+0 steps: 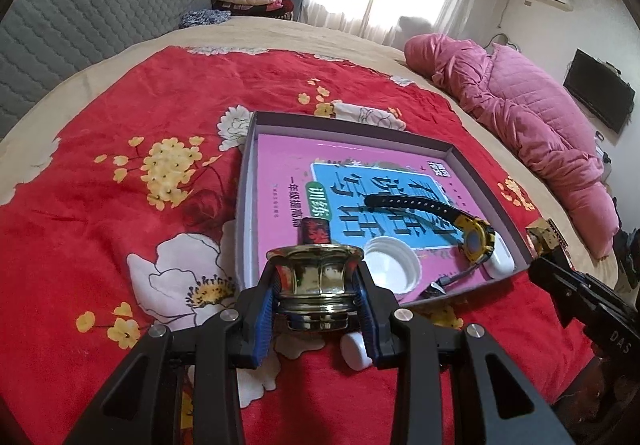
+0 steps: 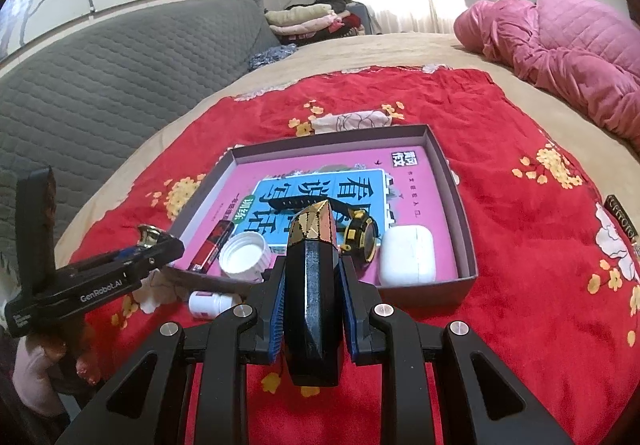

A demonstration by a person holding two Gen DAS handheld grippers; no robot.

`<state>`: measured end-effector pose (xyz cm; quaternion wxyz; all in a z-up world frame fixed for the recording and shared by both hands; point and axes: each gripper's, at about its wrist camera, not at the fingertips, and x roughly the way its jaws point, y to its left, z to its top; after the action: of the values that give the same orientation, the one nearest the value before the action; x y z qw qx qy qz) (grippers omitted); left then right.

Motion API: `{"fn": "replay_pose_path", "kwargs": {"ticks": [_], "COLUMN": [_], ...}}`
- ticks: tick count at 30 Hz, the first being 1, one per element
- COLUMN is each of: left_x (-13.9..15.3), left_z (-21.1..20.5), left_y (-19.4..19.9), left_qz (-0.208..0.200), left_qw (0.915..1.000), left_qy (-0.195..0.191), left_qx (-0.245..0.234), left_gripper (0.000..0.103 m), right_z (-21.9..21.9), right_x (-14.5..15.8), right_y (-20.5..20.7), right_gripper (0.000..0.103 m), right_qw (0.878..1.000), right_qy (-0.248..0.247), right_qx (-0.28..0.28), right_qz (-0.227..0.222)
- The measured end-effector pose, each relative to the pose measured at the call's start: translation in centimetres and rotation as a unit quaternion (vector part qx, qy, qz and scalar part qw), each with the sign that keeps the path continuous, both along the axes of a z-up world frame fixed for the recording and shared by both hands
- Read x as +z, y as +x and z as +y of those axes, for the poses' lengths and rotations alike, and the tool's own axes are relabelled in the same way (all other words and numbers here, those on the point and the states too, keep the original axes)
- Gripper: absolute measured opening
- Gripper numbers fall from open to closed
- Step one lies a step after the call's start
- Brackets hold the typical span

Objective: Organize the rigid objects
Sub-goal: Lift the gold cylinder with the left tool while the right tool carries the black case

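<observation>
Both grippers loaded, left (image 1: 318, 283) pinching a gold cap (image 1: 316, 277), right (image 2: 312, 285) a black case (image 2: 314, 285); next, lower them into the box (image 2: 452, 181).

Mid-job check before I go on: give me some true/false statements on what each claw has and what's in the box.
1. The left claw grips a gold cap. True.
2. The right claw is empty. False: it is shut on a black-and-gold faceted piece.
3. The watch lies in the box. True.
4. The white case lies outside the box. False: it is inside, beside the watch.
5. A small white bottle lies outside the box. True.
</observation>
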<state>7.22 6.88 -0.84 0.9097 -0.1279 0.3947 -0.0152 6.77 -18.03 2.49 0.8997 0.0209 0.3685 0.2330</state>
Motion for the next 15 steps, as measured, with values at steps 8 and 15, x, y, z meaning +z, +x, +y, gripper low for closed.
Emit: {"fn": "replay_pose_path", "kwargs": {"ticks": [8,15], "left_x": [-0.3,-0.6], "left_z": [0.4,0.6], "left_y": [0.5,1.1], "left_qz": [0.001,0.004], "left_qw": [1.0,1.0], "left_qy": [0.003,-0.001], "left_qx": [0.002,0.001], "left_gripper": [0.036,0.036], "right_z": [0.7,2.0], "right_x": [0.0,0.2], "right_y": [0.8,1.5], "right_gripper": [0.024,0.024], "right_qw": [1.0,1.0], "right_qy": [-0.001,0.001], "right_qx": [0.0,0.007], "right_qz": [0.001,-0.001]}}
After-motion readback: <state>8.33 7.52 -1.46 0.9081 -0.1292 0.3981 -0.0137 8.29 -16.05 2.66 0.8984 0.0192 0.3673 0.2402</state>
